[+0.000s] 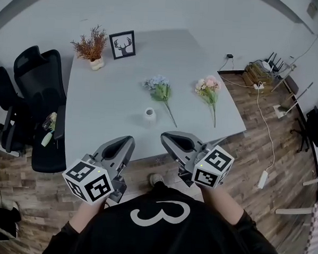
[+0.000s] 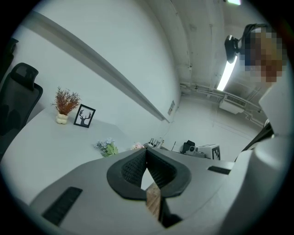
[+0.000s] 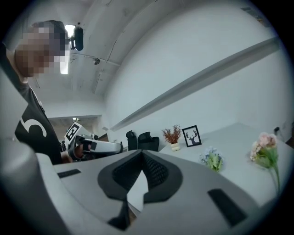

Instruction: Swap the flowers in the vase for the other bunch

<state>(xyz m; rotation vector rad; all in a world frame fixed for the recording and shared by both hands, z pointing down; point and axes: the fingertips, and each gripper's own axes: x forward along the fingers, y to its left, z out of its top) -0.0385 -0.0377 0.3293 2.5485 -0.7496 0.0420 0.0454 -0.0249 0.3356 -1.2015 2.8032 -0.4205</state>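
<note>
worktop (image 1: 113, 95): was smooth, matt, pale grey
floor (image 1: 265, 129): was brown wood-look planking
vase (image 1: 150, 115): looked white, smooth
picture frame (image 1: 122, 44): was black, smooth

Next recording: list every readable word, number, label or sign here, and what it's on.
"3": large white figure on the person's black shirt.
Marker cubes: square code patterns only, no letters.
Framed picture: deer silhouette, no words.
Small wall plate: too small to read.
</note>
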